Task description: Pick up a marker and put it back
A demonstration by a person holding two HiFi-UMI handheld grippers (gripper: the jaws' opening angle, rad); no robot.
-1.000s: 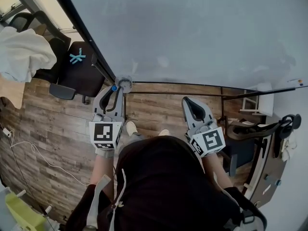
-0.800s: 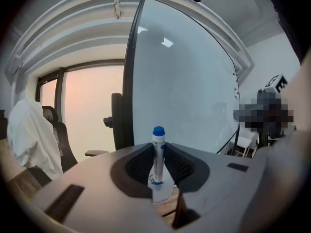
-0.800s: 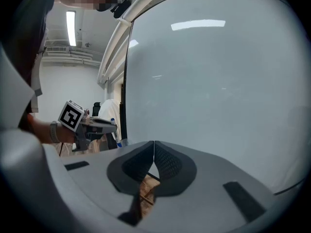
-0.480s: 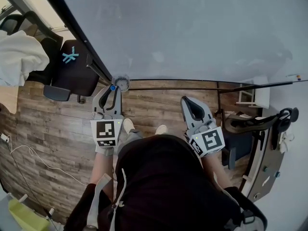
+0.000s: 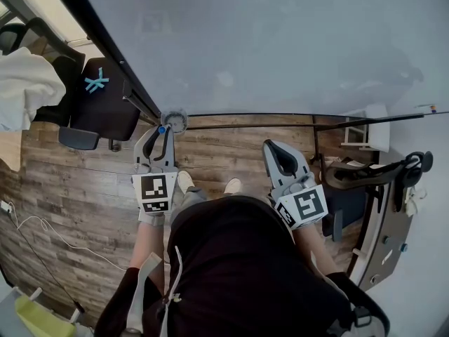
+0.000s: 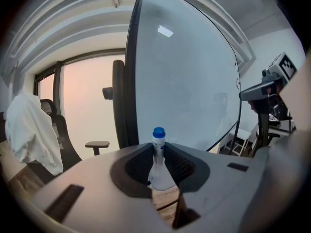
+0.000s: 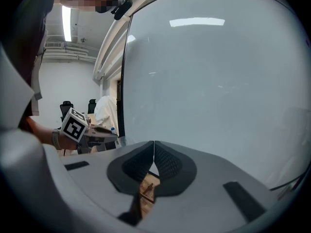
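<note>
- The left gripper (image 6: pixel 158 150) is shut tight on a marker (image 6: pixel 158 155), with one jaw pressing on each side of it
- The marker is white with a blue cap, and it stands straight up between the two jaws
- The blue cap sticks out past the tips of the jaws
- The right gripper (image 7: pixel 153 148) is closed, its two jaws touch each other, and there is nothing between them
- Both grippers are held out in front of the person, side by side but well apart, over the wooden floor (image 5: pixel 77 181)
- The left gripper's tips and the marker's cap are just beside the bottom corner of the big whiteboard (image 5: pixel 280 41)
- Further off on the left is a black chair (image 5: pixel 105 107), and past it a white cloth (image 5: pixel 24 86) hangs over another chair
</note>
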